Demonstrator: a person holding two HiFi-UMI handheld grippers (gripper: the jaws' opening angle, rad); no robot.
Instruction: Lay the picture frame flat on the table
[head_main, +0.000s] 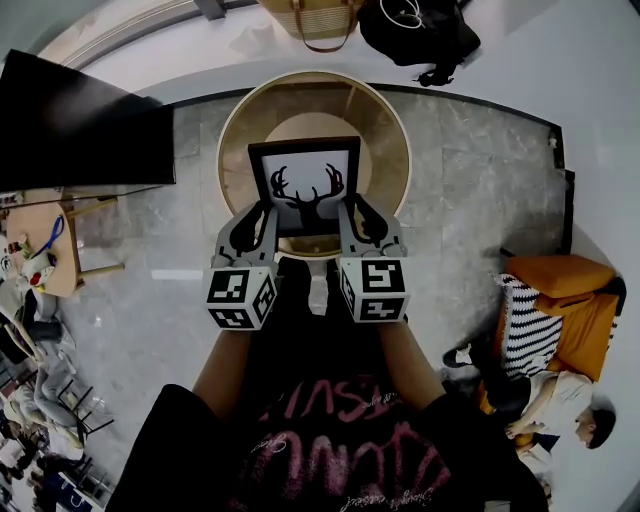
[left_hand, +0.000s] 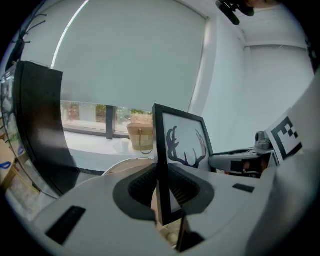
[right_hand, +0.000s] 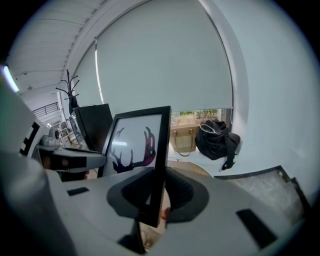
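1. The picture frame, a black frame around a white print of a dark antlered head, is held over the round wooden table. It is seen standing upright with the print turned toward the person, not lying flat. Whether its lower edge touches the tabletop cannot be told, as that edge is covered by the grippers.
2. The left gripper is clamped on the frame's left side rail. In the left gripper view the rail is seen edge-on and vertical, pinched between the two dark ribbed pads of the left gripper.
3. The right gripper is clamped on the frame's right side rail. In the right gripper view the rail is pressed between the pads of the right gripper, and the print is seen to its left.
4. The two marker cubes are seen at nearly the same height, on either side of the frame's lower half.
5. A woven bag and a black bag are seen on the pale ledge beyond the table.
6. A dark panel is seen to the table's left, and an orange sofa with a striped cushion well apart to its right.
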